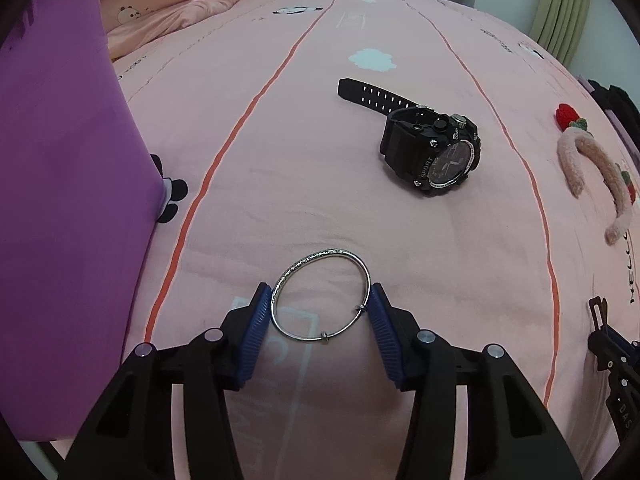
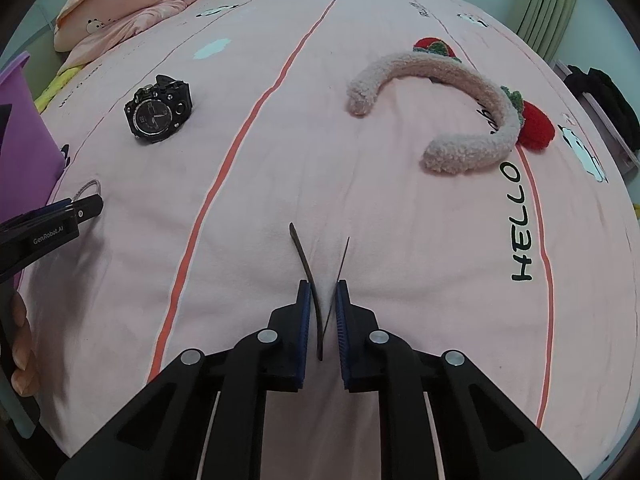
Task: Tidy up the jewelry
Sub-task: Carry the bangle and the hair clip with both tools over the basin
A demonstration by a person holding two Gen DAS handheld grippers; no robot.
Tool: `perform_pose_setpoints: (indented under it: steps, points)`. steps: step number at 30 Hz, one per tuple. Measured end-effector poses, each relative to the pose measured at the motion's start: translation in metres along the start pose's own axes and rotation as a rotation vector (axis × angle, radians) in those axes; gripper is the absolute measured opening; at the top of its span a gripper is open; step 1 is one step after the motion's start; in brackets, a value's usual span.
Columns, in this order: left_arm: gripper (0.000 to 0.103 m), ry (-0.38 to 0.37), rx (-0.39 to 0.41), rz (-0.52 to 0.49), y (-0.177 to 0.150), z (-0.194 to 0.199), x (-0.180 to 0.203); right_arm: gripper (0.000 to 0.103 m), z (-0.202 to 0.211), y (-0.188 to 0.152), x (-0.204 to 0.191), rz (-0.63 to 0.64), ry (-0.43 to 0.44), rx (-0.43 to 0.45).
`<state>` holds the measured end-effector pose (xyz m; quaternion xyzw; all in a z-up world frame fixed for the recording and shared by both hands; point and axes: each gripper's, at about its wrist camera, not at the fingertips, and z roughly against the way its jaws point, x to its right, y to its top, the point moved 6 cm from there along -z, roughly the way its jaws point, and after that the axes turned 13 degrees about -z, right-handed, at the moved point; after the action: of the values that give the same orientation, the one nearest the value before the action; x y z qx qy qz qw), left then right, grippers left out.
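Each camera sat on its own gripper and looked forward and steeply down along the two fingers at a pink bed [image 1: 280, 160]. The left view was close above the sheet, with a purple box [image 1: 60, 180] near at its left edge. The right view stood further right on the same bed and was just as close. Both views shared the watch [image 1: 430, 148] [image 2: 158, 114] and the headband [image 1: 592, 168] [image 2: 452, 104]. The right gripper [image 1: 600, 340] showed at the right edge of the left view, and the left gripper [image 2: 86, 206] showed at the left edge of the right view.
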<state>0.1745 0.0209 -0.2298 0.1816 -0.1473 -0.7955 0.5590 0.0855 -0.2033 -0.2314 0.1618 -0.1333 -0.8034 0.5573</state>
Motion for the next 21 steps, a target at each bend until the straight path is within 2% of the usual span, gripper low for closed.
perform_pose_setpoints:
  steps: [5, 11, 21]
  points:
    - [0.048, -0.033, -0.004, 0.009, -0.012, 0.015, -0.002, 0.012, 0.011, -0.006, 0.005, -0.036, 0.047, -0.006]
    - [0.048, -0.041, 0.031, -0.014, -0.025, 0.049, 0.003, 0.012, 0.032, -0.014, 0.005, -0.045, 0.093, 0.01]
    - [0.048, -0.089, 0.103, -0.03, -0.023, 0.106, 0.021, 0.012, 0.078, -0.013, 0.019, -0.077, 0.125, 0.08]
